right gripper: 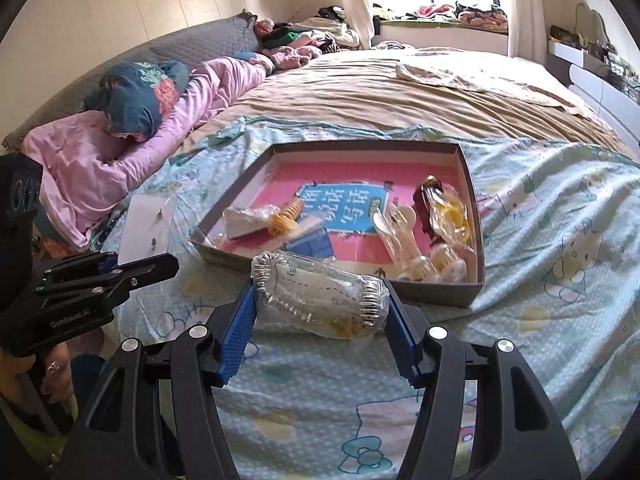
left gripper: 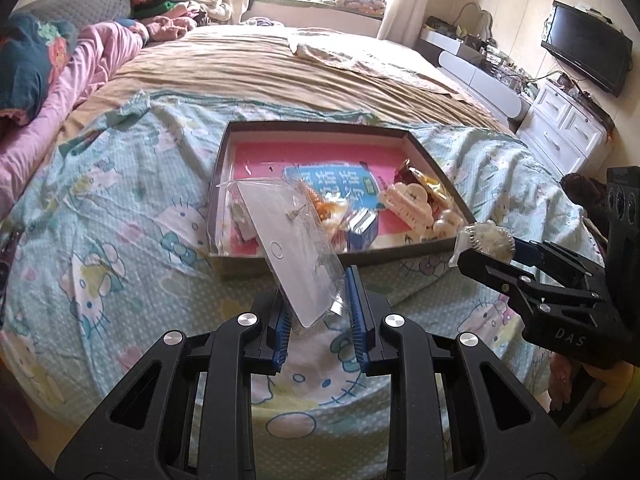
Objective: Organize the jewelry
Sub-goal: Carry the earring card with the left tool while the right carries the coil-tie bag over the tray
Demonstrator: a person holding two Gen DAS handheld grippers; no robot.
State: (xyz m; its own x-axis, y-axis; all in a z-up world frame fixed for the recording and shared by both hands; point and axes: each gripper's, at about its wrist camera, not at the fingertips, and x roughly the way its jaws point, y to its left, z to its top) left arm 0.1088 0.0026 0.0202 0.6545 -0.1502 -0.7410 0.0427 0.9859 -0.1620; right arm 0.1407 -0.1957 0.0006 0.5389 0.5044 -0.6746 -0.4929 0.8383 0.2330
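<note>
A shallow dark box [left gripper: 436, 164] with a pink and blue lining lies on the bed and holds hair clips [left gripper: 406, 200], a spiral tie and small packets. It also shows in the right wrist view [right gripper: 472, 184]. My left gripper [left gripper: 318, 312] is shut on a clear bag with a white earring card [left gripper: 288, 248], tilted over the box's near edge; the card shows in the right wrist view [right gripper: 146, 226]. My right gripper [right gripper: 320, 312] is shut on a clear bag with a silver bracelet [right gripper: 316, 296], just in front of the box. That bag shows in the left wrist view [left gripper: 486, 240].
The box rests on a pale blue cartoon-print sheet [right gripper: 560, 240] over a tan bedspread [left gripper: 300, 68]. Pink bedding and pillows [right gripper: 120, 140] lie at the left. White drawers [left gripper: 564, 128] and a TV [left gripper: 588, 56] stand at the right wall.
</note>
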